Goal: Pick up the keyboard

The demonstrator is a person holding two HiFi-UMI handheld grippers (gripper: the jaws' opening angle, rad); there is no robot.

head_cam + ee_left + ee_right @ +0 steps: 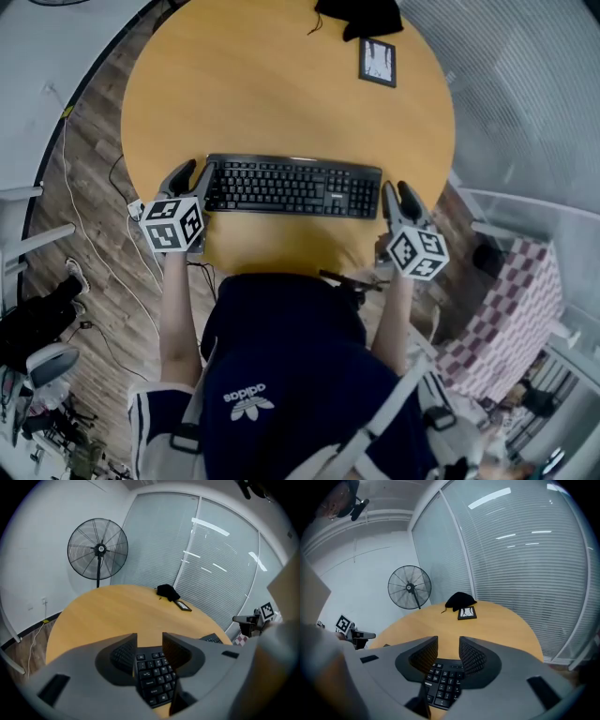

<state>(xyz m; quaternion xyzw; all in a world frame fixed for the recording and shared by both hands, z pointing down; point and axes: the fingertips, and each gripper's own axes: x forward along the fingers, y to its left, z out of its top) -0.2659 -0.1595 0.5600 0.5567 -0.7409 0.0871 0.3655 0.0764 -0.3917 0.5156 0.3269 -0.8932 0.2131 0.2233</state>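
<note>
Left gripper [194, 174] stands with its jaws parted at the left end of the keyboard [292, 186]; looking along it, the end keys show in the gap and neither pad presses on them. Right gripper [399, 195] is the same at the right end: jaws apart, the end keys visible between them, nothing clamped. So both are empty, and they look wide enough to take an edge. The keyboard lies flat on the near part of the round wooden table [281, 103], long side running left to right, just in front of the person. Well beyond it, at the far side, lie a small framed picture [378, 62] and a dark cloth [361, 14]; a standing fan [98, 549] is behind the table. I'd say this is the approach, with the grasp not yet made. Next, each gripper needs to settle its 2 jaws over its end of the board, close at about the same time, then lift level so it doesn't tip
</note>
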